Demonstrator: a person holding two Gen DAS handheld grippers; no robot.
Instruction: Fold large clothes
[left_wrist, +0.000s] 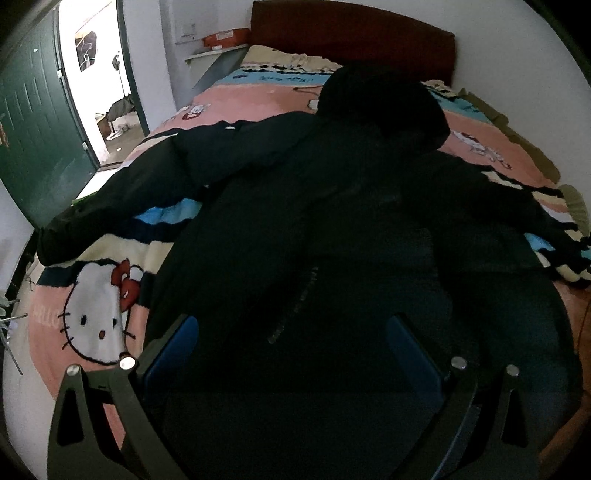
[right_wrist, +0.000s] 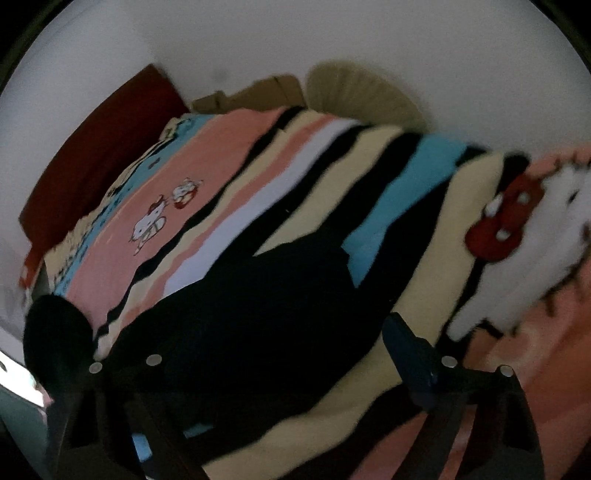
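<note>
A black hooded coat (left_wrist: 332, 206) is lying spread flat across the bed (left_wrist: 236, 99), hood toward the far headboard (left_wrist: 351, 33), sleeves out left and right. The left tongs (left_wrist: 291, 332) are hovering apart over its near hem. The right tongs (right_wrist: 273, 350) are gaping wide above the right sleeve (right_wrist: 258, 295), gripping nothing.

Home bedroom: bed (left_wrist: 258, 99) with cartoon blanket (left_wrist: 96, 314) and dark headboard (left_wrist: 351, 33) at top centre; green door (left_wrist: 37, 129) open at upper left.
</note>
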